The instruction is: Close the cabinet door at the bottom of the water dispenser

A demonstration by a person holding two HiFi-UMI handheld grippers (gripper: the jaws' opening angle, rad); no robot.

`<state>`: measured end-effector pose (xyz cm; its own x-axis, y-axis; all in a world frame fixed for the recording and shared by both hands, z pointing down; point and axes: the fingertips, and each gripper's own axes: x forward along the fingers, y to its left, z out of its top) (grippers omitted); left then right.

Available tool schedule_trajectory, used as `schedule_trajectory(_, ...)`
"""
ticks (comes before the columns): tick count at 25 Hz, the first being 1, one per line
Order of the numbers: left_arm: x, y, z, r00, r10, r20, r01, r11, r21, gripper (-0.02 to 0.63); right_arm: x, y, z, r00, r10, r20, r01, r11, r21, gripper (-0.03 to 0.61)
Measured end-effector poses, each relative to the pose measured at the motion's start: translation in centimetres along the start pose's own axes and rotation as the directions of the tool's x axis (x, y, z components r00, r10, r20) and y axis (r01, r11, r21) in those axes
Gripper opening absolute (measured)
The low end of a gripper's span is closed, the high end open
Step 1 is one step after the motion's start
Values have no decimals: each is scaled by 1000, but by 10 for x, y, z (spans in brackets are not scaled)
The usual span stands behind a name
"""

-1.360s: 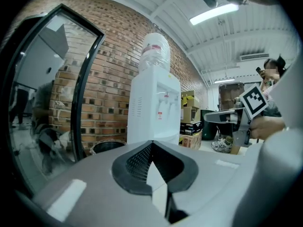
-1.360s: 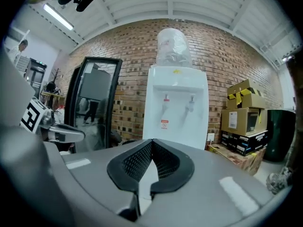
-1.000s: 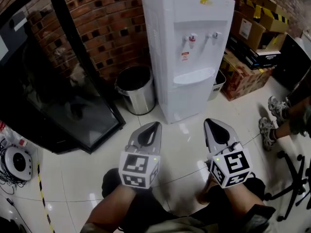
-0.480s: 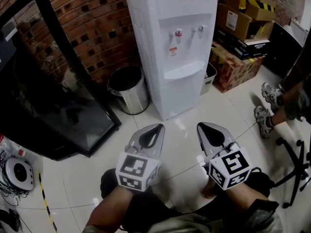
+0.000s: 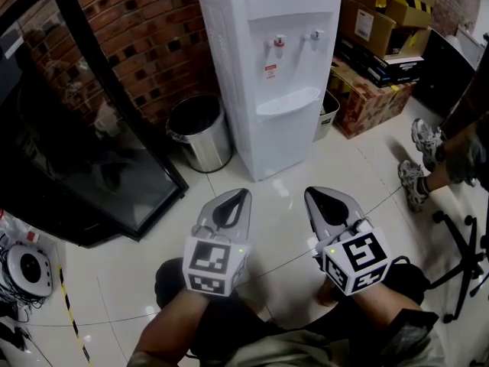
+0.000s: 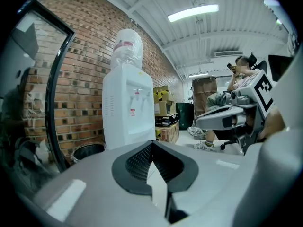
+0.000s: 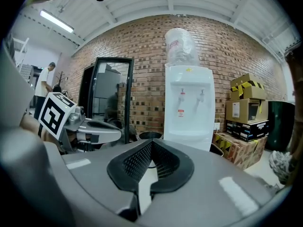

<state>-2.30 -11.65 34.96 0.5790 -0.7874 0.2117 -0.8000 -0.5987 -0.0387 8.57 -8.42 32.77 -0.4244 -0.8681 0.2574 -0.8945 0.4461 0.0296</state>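
The white water dispenser (image 5: 267, 52) stands against the brick wall, with a bottle on top in both gripper views (image 6: 125, 108) (image 7: 187, 108). Its lower cabinet door (image 5: 289, 140) looks flush with the body in the head view. Both grippers hover over the tiled floor a stretch in front of it, touching nothing. My left gripper (image 5: 240, 195) (image 6: 152, 144) points at the dispenser with its jaws together and nothing between them. My right gripper (image 5: 312, 193) (image 7: 152, 141) is beside it, also shut and empty.
A steel bin (image 5: 199, 132) sits left of the dispenser and a small white bin (image 5: 330, 115) to its right. A black glass-fronted frame (image 5: 92, 151) leans at the left. Cardboard boxes (image 5: 374, 44), a person's shoes (image 5: 424, 159) and a chair base (image 5: 466, 258) crowd the right.
The head view has swung, so the dispenser sits further left and higher in the picture. My right gripper has shifted slightly toward the left one. Both jaws stay shut.
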Motion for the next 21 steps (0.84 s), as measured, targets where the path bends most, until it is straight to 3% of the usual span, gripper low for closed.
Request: schedule_trajectory(21, 18, 11, 0, 999, 5, 35, -3, 998, -59, 0, 26, 1, -10, 999, 19, -40, -19, 1000, 7, 0)
